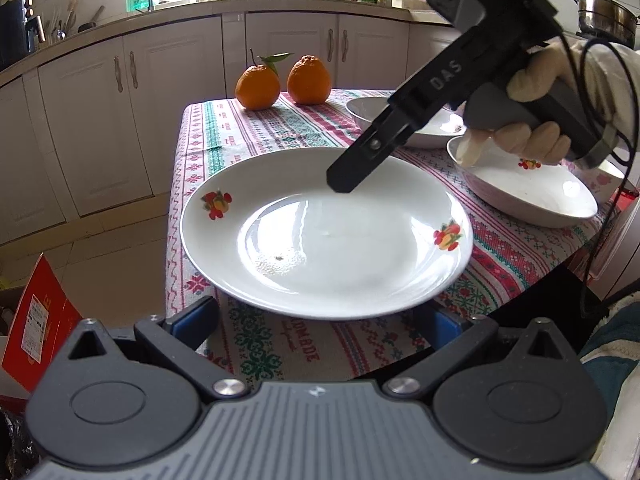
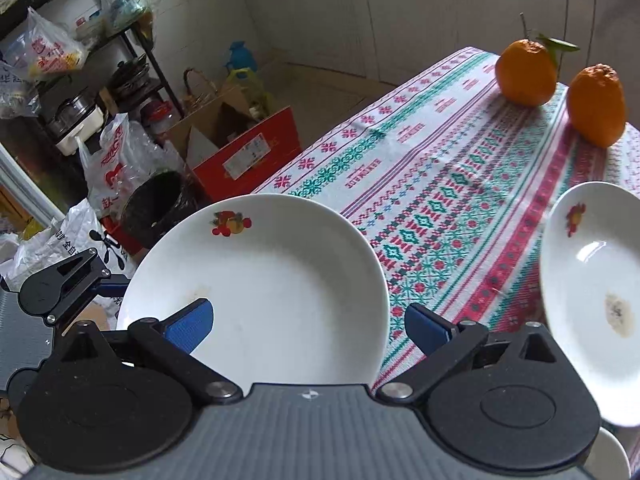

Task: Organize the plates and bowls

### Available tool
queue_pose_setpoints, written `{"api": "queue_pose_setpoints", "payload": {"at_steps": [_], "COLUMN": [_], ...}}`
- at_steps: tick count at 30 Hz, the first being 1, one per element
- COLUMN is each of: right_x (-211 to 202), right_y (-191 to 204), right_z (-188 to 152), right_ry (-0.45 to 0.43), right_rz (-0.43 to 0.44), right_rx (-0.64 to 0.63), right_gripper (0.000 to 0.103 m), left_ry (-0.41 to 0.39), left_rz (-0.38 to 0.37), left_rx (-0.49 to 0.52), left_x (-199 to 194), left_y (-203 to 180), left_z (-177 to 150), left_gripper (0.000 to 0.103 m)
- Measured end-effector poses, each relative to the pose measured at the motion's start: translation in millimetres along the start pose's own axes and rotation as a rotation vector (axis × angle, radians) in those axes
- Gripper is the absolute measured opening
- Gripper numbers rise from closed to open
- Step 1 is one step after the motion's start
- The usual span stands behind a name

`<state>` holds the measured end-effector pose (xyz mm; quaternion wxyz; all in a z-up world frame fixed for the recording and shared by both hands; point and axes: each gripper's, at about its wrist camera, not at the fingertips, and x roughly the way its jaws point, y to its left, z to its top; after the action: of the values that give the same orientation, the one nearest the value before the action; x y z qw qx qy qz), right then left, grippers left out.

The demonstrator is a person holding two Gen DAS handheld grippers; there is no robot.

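Note:
A large white plate (image 1: pixel 326 236) with fruit prints lies near the table's front-left corner; it also shows in the right wrist view (image 2: pixel 280 288). My left gripper (image 1: pixel 320 328) is open, its blue pads on either side of the plate's near rim. My right gripper (image 2: pixel 308 326) is open above the plate's right side; in the left wrist view its fingers (image 1: pixel 360 160) hover over the plate's far rim. A white bowl (image 1: pixel 524 188) sits at the right, also seen in the right wrist view (image 2: pixel 592 300). Another white bowl (image 1: pixel 404 124) sits behind it.
Two oranges (image 1: pixel 280 82) stand at the far edge of the patterned tablecloth (image 1: pixel 256 128). A red box (image 2: pixel 244 152), a black bin (image 2: pixel 158 204) and bags crowd the floor to the left of the table. Kitchen cabinets (image 1: pixel 100 116) stand beyond.

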<state>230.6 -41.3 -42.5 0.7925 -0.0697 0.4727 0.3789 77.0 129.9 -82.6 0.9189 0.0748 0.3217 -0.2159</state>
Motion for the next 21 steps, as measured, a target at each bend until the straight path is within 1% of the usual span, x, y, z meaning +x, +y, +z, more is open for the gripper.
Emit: {"api": "queue_pose_setpoints", "payload": {"at_steps": [2, 6, 8, 12, 14, 17, 19, 21], "right_x": [3.5, 8.4, 11.2, 17.2, 18.8, 19.3, 19.5, 19.2], "right_y": [-2.8, -8.4, -10.3, -14.5, -16.0, -18.7, -20.5, -21.6], "right_z": [2.3, 7.2, 9.7, 14.3, 15.8, 18.2, 18.9, 19.4], "right_ry": [0.007, 0.016, 0.017, 0.029, 0.029, 0.029, 0.030, 0.032], "right_rz": [0.012, 0.039, 0.045, 0.072, 0.081, 0.100, 0.110, 0.115], "right_rx": [0.004, 0.015, 0.015, 0.023, 0.023, 0.028, 0.033, 0.036], "right_gripper": [0.103, 0.097, 0.096, 0.085, 0.083, 0.076, 0.075, 0.075], "left_ry": [0.001, 0.002, 0.003, 0.004, 0.005, 0.010, 0.011, 0.014], "left_rz": [-0.008, -0.021, -0.023, -0.019, -0.020, -0.032, -0.041, -0.044], "left_rx": [0.007, 0.016, 0.018, 0.032, 0.042, 0.048, 0.056, 0.059], "left_x": [-0.2, 0.6, 0.4, -1.0, -1.6, -2.8, -2.9, -2.4], "left_y": [1.1, 2.6, 2.8, 1.8, 1.6, 2.0, 1.8, 1.2], "left_z": [0.1, 1.1, 1.7, 2.9, 3.5, 4.3, 4.7, 5.8], "left_gripper": [0.103, 0.103, 0.103, 0.102, 0.102, 0.100, 0.096, 0.096]}}
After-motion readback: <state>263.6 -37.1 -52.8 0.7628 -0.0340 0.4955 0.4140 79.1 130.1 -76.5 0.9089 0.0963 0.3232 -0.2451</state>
